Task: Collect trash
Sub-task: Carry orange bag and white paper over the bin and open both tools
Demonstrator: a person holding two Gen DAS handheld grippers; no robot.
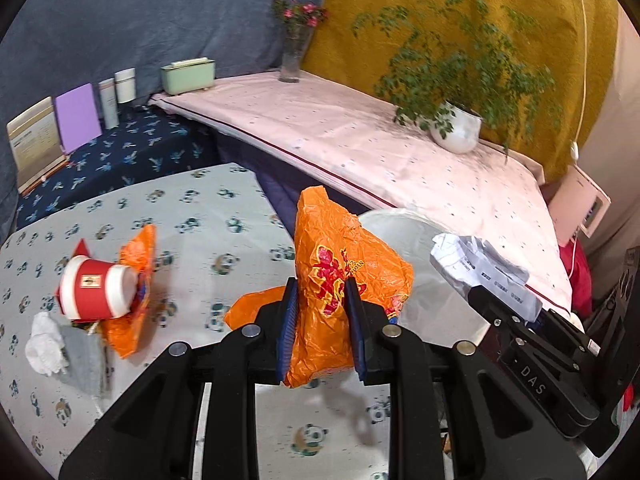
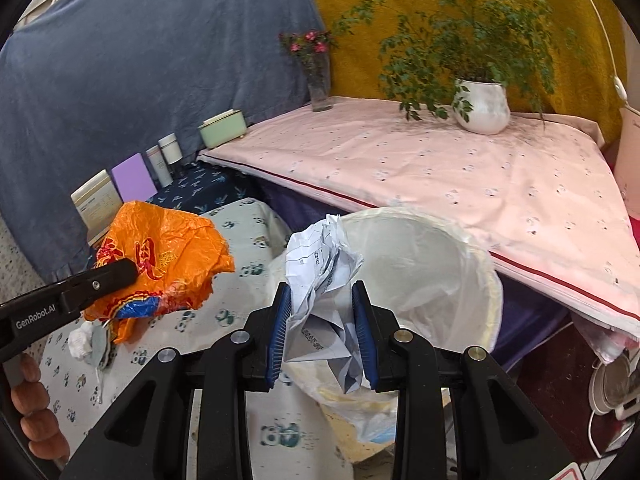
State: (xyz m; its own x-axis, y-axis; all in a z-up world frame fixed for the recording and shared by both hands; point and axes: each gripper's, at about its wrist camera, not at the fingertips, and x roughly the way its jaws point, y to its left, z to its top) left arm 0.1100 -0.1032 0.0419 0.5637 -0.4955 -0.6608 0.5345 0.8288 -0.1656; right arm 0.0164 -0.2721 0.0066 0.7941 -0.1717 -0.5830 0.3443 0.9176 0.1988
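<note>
My left gripper (image 1: 322,312) is shut on a crumpled orange plastic bag (image 1: 332,264), held above the panda-print tabletop (image 1: 224,216). My right gripper (image 2: 322,332) is shut on a crumpled white printed paper (image 2: 320,276), held just in front of the white lined bin (image 2: 424,276). In the left wrist view the paper (image 1: 476,264) and the right gripper (image 1: 492,304) hang over the bin (image 1: 416,252). In the right wrist view the left gripper (image 2: 116,276) and the orange bag (image 2: 160,260) are at the left. A red paper cup (image 1: 96,292) lies on its side on a second orange wrapper (image 1: 136,264), beside a white tissue (image 1: 44,344).
Behind the bin a pink-covered surface (image 1: 360,136) carries a potted plant (image 1: 458,128) and a flower vase (image 1: 292,56). A green box (image 1: 188,74), bottles and books (image 1: 76,116) line the blue backdrop. A hand (image 2: 32,400) grips the left tool. A grey scrap (image 1: 84,356) lies by the tissue.
</note>
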